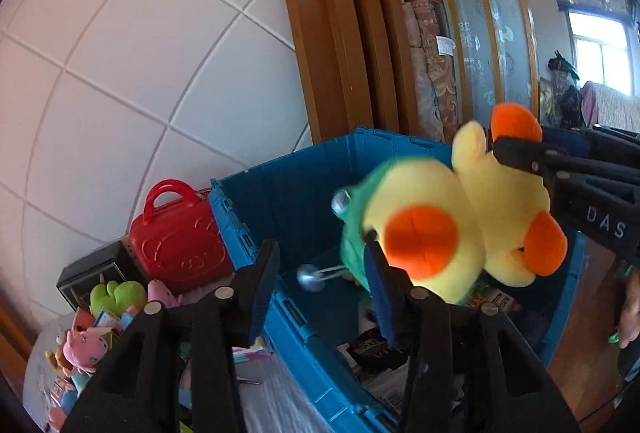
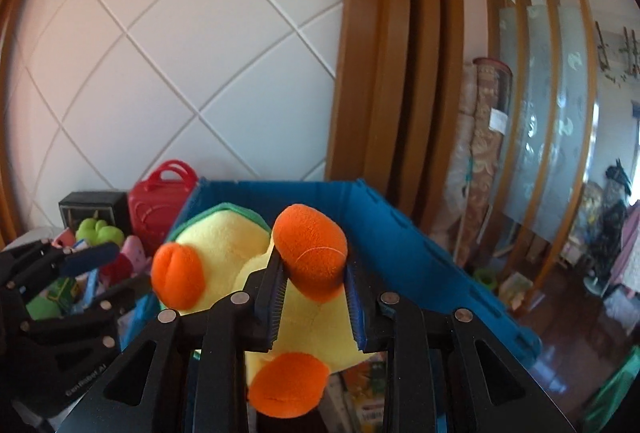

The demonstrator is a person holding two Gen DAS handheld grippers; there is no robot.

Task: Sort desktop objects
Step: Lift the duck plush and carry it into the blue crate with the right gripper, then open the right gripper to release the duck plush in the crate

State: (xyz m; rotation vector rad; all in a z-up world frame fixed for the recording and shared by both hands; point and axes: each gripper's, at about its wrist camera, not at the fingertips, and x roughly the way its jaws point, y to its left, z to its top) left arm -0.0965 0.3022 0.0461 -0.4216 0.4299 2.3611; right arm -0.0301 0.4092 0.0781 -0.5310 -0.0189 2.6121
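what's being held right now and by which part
The right tool clamps the yellow duck plush by one orange foot. The left tool stands open, holding nothing.

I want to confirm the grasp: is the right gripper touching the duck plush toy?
Touching. The right wrist view shows the right gripper pads pressing both sides of the duck plush toy at one orange foot.

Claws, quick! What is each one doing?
Left claw: open, its right finger against the duck plush, gripping nothing.
Right claw: shut on the duck plush's orange foot.
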